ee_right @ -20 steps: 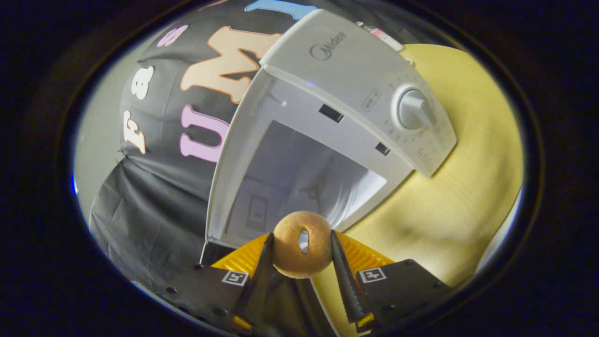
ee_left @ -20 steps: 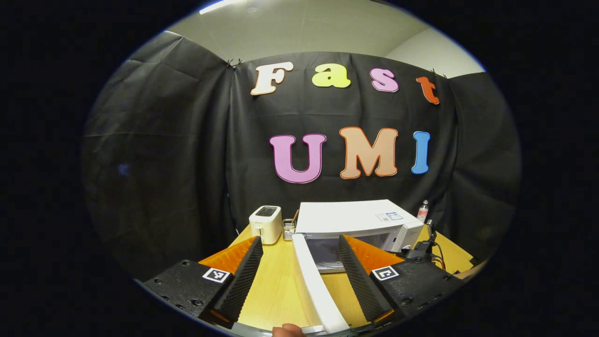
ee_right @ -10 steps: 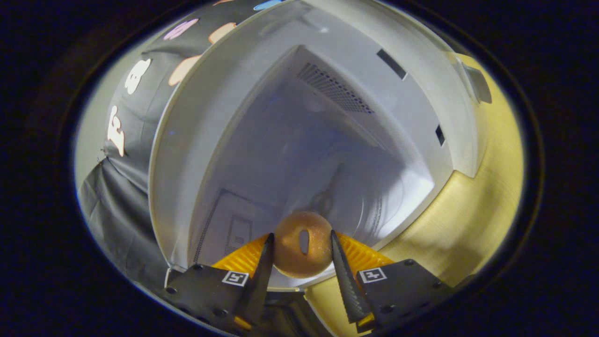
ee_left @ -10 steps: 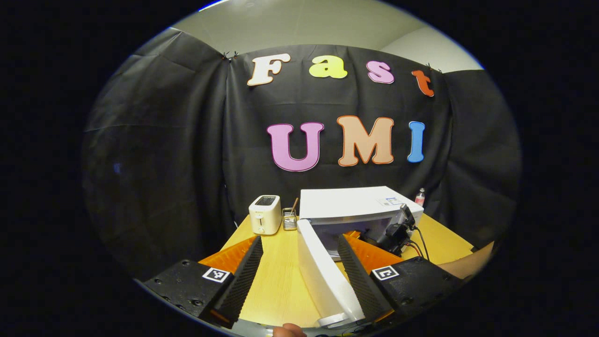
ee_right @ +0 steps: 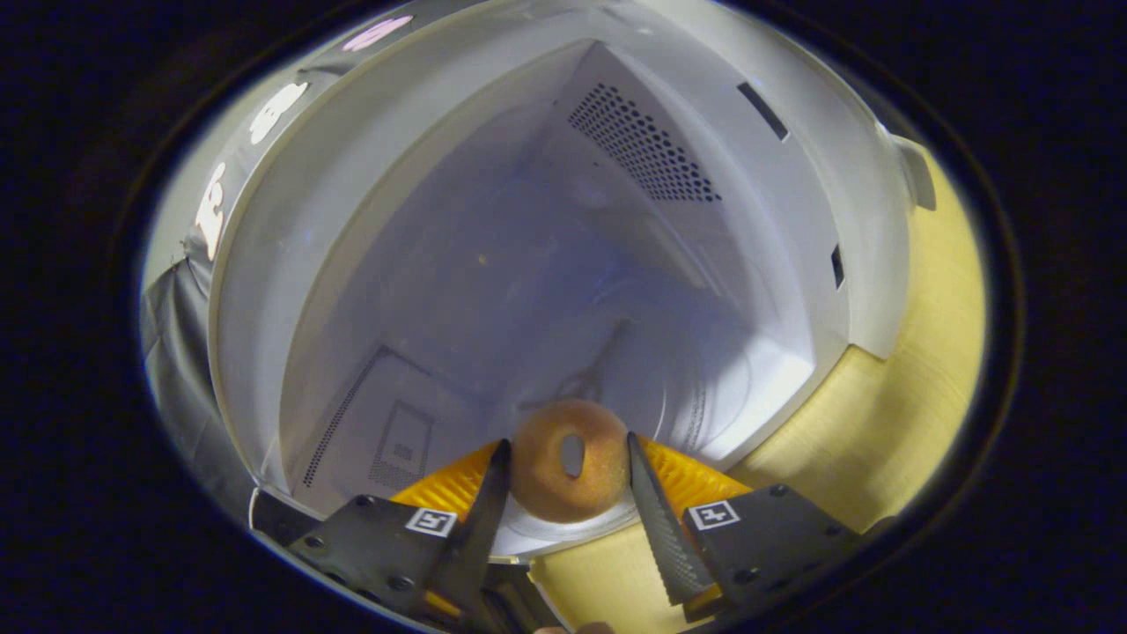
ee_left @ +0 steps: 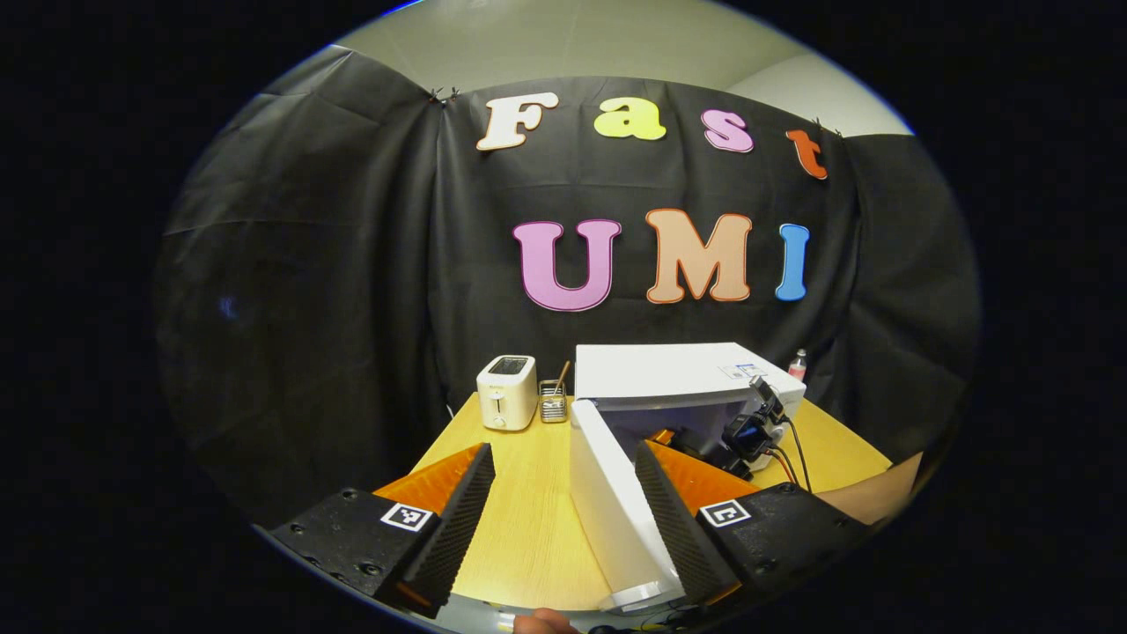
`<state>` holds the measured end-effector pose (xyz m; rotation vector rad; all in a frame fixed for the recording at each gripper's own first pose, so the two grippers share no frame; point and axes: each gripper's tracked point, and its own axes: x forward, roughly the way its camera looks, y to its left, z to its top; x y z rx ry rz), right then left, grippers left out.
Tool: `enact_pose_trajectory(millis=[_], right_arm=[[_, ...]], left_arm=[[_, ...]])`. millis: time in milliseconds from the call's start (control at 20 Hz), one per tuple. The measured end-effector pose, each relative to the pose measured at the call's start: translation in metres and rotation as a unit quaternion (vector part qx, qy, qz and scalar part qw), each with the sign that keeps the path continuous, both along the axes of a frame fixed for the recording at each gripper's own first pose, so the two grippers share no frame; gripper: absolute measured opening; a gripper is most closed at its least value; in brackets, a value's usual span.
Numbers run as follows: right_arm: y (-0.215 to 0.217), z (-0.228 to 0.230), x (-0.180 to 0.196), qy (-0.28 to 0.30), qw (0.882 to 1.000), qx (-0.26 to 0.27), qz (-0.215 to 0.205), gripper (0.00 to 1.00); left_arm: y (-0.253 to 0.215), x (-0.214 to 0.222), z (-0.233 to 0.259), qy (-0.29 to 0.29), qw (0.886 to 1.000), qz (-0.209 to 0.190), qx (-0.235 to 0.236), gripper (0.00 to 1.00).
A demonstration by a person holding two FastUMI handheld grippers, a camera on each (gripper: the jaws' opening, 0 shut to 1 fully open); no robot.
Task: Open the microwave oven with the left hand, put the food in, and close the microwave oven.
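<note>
The white microwave (ee_left: 678, 379) stands on the wooden table with its door (ee_left: 616, 511) swung out toward me. My left gripper (ee_left: 563, 519) is open, and the door's edge stands between its fingers, close to the right-hand one. In the right gripper view the open cavity (ee_right: 528, 264) looms close. My right gripper (ee_right: 563, 493) is shut on a brown doughnut (ee_right: 568, 460), held just over the front of the glass turntable (ee_right: 704, 396). In the left gripper view, the right gripper (ee_left: 748, 431) reaches into the microwave's mouth.
A white toaster (ee_left: 506, 392) and a small utensil holder (ee_left: 552, 401) stand left of the microwave. A small bottle (ee_left: 798, 364) is behind its right corner. A forearm (ee_left: 872, 493) crosses the table (ee_left: 528, 511) at the right. The control knob (ee_right: 916, 172) juts out right of the cavity.
My right gripper has carried the doughnut from in front of the microwave into the cavity's mouth. The door has swung a little wider in the left gripper view.
</note>
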<state>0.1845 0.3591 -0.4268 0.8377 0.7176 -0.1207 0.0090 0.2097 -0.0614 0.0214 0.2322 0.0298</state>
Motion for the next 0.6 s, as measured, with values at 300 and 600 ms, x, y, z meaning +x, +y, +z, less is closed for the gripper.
enact_pose_trajectory(millis=[300,600], right_arm=[[-0.002,0.005,0.002,-0.003,0.999,-0.03,0.012,0.82],[-0.003,0.021,0.004,-0.033,0.997,-0.053,0.05,0.82]], left_arm=[[-0.003,0.004,0.0,-0.001,1.0,0.002,-0.001,0.95],[-0.006,0.01,-0.002,0.003,1.0,0.004,-0.012,0.95]])
